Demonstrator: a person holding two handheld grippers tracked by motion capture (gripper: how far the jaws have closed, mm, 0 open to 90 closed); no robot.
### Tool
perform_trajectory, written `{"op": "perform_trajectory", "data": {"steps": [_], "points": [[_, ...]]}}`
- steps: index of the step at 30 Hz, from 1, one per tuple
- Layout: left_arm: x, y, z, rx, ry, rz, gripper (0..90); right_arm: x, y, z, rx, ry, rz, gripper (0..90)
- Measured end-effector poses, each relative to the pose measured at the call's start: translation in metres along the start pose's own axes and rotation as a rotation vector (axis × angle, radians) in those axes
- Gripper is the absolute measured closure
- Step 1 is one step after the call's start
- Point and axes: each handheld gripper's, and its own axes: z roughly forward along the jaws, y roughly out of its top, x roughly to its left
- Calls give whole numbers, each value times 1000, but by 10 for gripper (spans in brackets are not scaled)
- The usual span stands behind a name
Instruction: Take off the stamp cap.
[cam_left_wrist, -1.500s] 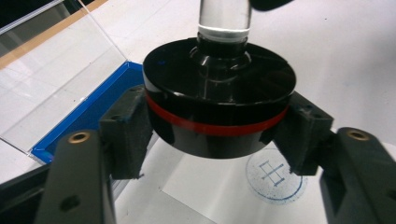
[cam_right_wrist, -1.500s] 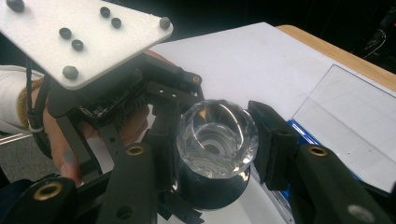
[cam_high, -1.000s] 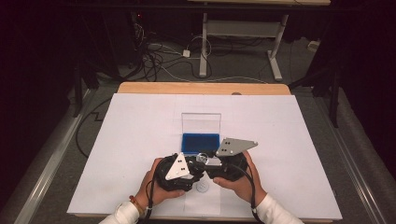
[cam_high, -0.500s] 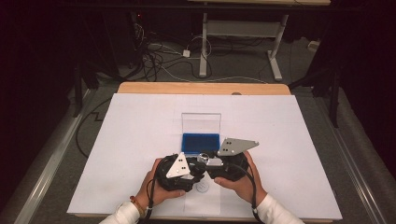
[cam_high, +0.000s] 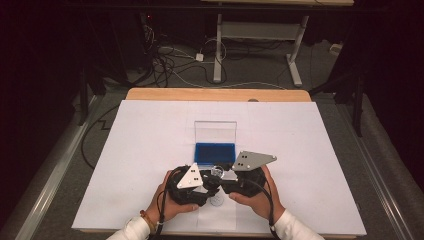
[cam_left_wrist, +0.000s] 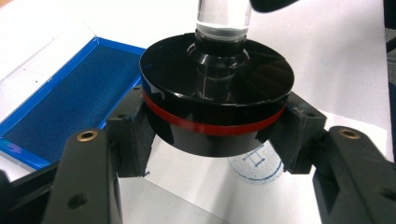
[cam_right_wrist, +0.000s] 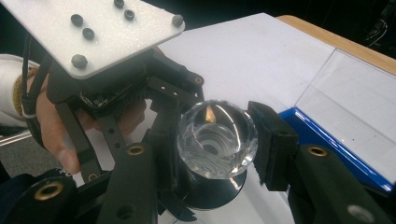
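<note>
**Gloss, glass and matt paper**

Held between both grippers: a stamp (cam_left_wrist: 217, 105) with a glossy black plastic base, mirror-smooth, banded by a shiny red ring. Topped by a clear faceted knob (cam_right_wrist: 217, 138), glass or acrylic, hard to tell which. Gripped by the left gripper (cam_left_wrist: 215, 154) with dull black rubbery pads (cam_left_wrist: 128, 140); arms of matt black plastic with brass-coloured bushings. Same matt black on the right gripper (cam_right_wrist: 215, 140). Atop the left gripper, a grey plate (cam_right_wrist: 93, 28), finely grainy, metal-looking. Beneath, smooth matt white paper (cam_high: 150, 150) over a pale wooden table (cam_high: 215, 94). Nearby, an ink pad (cam_left_wrist: 70, 102): velvety blue felt, glossy blue plastic rim, clear smooth lid (cam_high: 215, 132).
</note>
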Motion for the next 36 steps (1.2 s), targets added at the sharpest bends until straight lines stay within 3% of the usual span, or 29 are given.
{"op": "perform_trajectory", "data": {"steps": [9, 12, 13, 14, 15, 18, 23, 36], "points": [[2, -1, -1, -13, -29, -21, 366, 1, -1, -1, -17, -3, -5, 576], [18, -11, -3, -15, -29, -137, 369, 3, 1, -6, -45, -4, -27, 576], [20, -13, -6, -11, -15, -132, 368, 3, 3, -10, -59, 6, -21, 576], [19, -12, -10, -9, 0, -104, 368, 3, 6, -14, -60, -5, -31, 576], [19, -12, -11, -21, 4, -108, 368, 2, 7, -18, -74, -25, -38, 576], [14, -8, -9, 1, 21, -60, 368, -6, 7, -23, -87, -29, -17, 576], [17, -12, -9, 26, 20, -55, 367, -7, 7, -28, -77, -47, -23, 576], [30, -28, -38, 38, 100, -57, 367, -20, 2, -48, -65, -93, -4, 576]]}}
